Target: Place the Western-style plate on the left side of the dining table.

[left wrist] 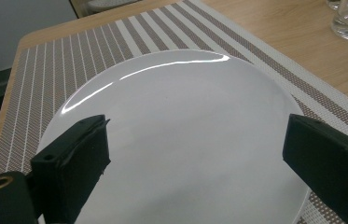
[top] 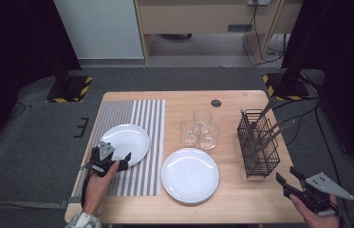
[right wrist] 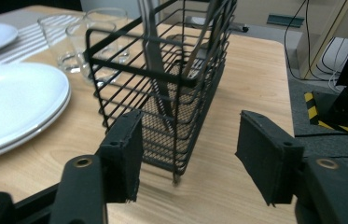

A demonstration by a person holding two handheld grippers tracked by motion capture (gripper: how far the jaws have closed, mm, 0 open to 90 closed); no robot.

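White and glossy, the left plate lies on the striped placemat at the table's left. The left gripper hovers at that plate's near rim, hand low, jaws spread wide over it and gripping nothing. At the table's near right corner the right gripper is held off the edge, angled toward the black wire caddy, jaws partly apart with nothing between them. The right gripper view shows cutlery handles standing inside the caddy's mesh; the high view adds 3 glasses and a second plate on bare wood in the middle of the table.
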